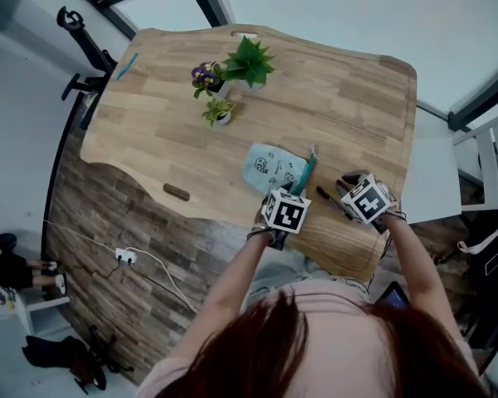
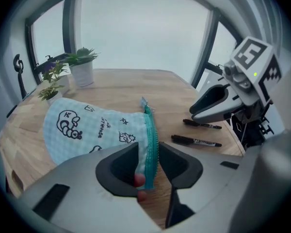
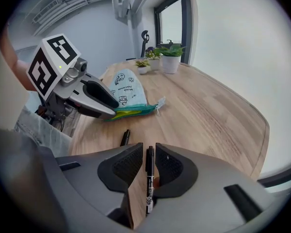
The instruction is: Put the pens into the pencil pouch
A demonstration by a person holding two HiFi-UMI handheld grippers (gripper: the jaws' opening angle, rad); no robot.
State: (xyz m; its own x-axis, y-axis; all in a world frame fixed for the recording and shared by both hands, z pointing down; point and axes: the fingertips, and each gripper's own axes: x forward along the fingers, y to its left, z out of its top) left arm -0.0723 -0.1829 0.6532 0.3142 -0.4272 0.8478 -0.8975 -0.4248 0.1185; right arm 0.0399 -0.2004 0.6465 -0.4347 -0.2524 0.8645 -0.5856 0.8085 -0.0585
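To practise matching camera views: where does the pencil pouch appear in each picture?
Head view: pouch near centre.
Left gripper view: pouch left of centre.
Right gripper view: pouch left of centre, upper half.
Shared landmark: big potted plant beyond it.

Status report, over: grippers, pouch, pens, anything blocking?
Left gripper open, fingers astride zipper edge of pouch. Right gripper open, fingers astride one pen on table. Second pen loose alongside. Nothing blocking.

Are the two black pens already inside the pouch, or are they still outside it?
Outside. One pen lies on the table between the open right tongs; the other pen lies beside it, apart from the pouch.
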